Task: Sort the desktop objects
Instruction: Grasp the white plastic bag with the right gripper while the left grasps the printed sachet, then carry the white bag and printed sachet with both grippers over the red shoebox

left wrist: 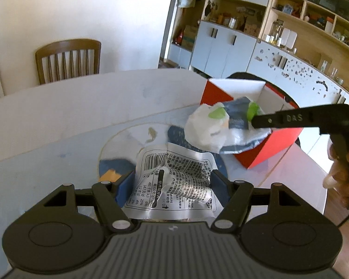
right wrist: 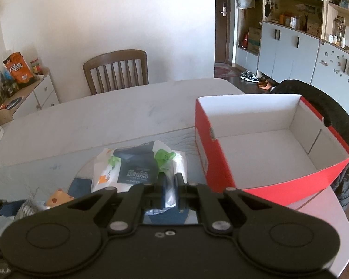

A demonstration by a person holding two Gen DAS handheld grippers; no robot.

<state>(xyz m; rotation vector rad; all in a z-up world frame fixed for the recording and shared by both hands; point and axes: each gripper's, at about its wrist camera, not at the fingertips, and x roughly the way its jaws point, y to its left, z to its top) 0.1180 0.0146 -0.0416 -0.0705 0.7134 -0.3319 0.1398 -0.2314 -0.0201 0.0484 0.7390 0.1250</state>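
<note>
Pinching the tissue pack (right wrist: 137, 169) in my closed right gripper (right wrist: 169, 181) at lower centre, beside the red box (right wrist: 221, 162), while my half-open left gripper (left wrist: 169, 181) is clamping a crumpled wrapper (left wrist: 174, 181).

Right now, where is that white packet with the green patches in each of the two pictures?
Left wrist view: the tissue packet hangs right of centre, pinched at its edge by the right gripper, in front of the red box.
Right wrist view: the packet sits low at centre, just ahead of the shut fingers.
Shared landmark: the red box; the wooden chair also shows in both.
</note>
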